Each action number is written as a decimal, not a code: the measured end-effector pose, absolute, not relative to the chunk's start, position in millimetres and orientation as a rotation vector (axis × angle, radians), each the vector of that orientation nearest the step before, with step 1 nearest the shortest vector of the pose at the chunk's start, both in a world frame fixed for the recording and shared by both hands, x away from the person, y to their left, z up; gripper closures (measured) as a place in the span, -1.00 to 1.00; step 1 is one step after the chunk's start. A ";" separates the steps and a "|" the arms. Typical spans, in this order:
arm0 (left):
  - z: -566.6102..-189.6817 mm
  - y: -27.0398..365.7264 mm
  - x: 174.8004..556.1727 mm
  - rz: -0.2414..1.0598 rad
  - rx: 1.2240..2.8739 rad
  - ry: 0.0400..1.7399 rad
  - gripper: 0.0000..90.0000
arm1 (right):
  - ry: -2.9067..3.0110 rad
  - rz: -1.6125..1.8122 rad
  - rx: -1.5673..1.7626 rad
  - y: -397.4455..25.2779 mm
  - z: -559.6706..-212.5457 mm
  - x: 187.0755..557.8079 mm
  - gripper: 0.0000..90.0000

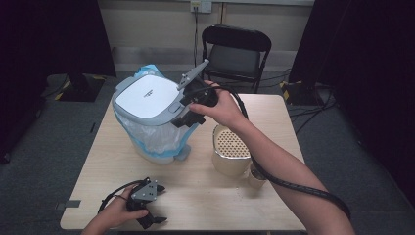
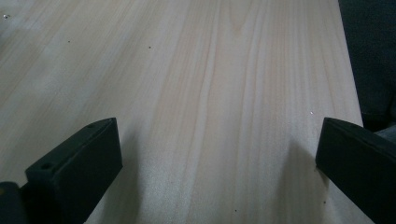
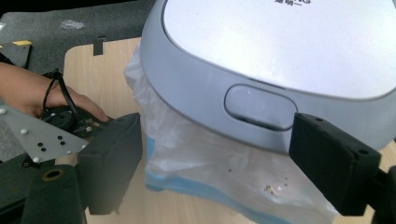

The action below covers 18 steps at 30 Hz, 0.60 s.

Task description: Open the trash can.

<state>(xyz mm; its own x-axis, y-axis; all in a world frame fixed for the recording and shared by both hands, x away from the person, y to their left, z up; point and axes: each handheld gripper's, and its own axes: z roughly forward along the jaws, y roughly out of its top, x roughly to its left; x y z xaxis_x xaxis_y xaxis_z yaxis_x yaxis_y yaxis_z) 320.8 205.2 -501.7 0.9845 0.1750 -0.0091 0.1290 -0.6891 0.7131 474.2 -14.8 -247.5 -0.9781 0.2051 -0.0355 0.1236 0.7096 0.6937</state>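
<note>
a: where's the right gripper (image 1: 188, 115)?
b: up against the front edge of the lidded trash bin (image 1: 147, 98), at the far left part of the wooden table (image 1: 195, 196). in the right gripper view its jaws are spread wide, one on each side of the oval push button (image 3: 260, 106) on the grey lid rim, and nothing is clamped between them.

a: and the bin itself?
b: it stands upright with its white lid closed. a clear plastic liner (image 1: 147, 137) hangs out below the rim, with a blue layer under it. a few crumbs sit on the liner in the right gripper view.

a: the left gripper (image 1: 151, 220)?
b: low at the near left edge of the table, held in the left hand (image 1: 117, 213). its jaws stand wide apart over bare wood, gripping nothing.

a: anything else on the table?
b: a beige container with a perforated insert (image 1: 230, 152) sits right of the bin, with a small cup (image 1: 257, 176) just beside it. a black folding chair (image 1: 235, 51) stands beyond the far edge.
</note>
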 end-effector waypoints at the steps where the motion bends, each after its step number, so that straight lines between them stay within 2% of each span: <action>1: -501.7 205.3 320.9 0.076 2.340 0.210 -1.00 | 2.795 1.129 0.266 -12.8 -247.5 475.0 -0.62; 18: -502.2 205.5 319.6 0.076 2.335 0.218 -1.00 | 2.815 1.071 0.228 6.0 -248.3 479.2 -0.67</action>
<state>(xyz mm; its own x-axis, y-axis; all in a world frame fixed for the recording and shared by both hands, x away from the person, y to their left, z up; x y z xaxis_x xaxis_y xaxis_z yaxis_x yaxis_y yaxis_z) 319.6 205.5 -502.2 0.9835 0.1805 -0.0117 0.1343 -0.6855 0.7156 479.2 6.0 -248.3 -0.9813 0.1829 -0.0592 0.0973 0.7379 0.6678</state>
